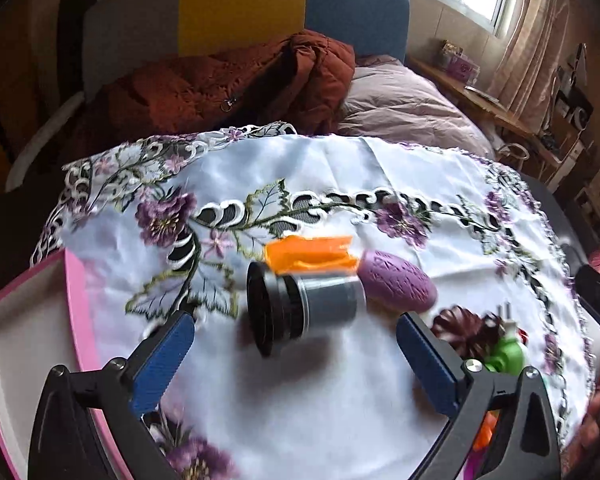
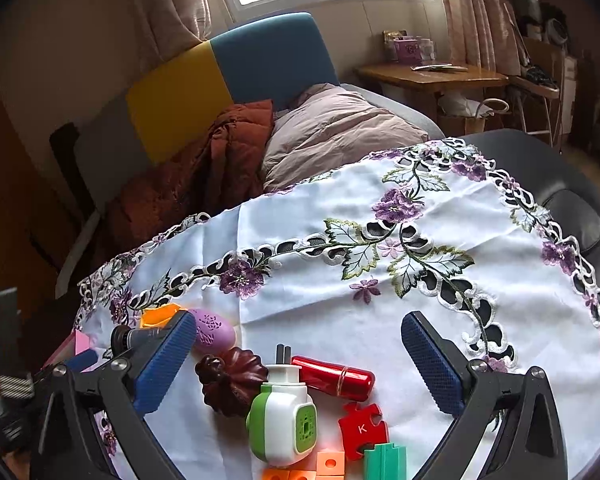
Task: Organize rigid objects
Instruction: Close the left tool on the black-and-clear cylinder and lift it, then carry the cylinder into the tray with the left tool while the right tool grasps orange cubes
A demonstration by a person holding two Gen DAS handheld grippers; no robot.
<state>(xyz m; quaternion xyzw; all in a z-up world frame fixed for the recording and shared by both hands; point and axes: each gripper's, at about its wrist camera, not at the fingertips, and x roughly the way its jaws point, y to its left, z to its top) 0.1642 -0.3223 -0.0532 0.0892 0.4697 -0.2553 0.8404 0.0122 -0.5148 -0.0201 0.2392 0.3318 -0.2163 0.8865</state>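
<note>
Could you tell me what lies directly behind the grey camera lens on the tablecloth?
An orange plastic piece lies right behind the grey lens, with a purple egg-shaped object beside it. The lens covers the orange piece's near edge, so whether they touch cannot be told.

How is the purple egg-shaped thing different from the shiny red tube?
The purple egg-shaped thing is rounded and fat in the middle, while the shiny red tube is a straight cylinder. The egg looks matte, with a pattern cut into its surface; the tube is smooth and glossy, with a thin band around it. The egg lies beside the orange piece; the tube lies by the green-and-white plug. Both lie on their sides on the flowered tablecloth.
</note>
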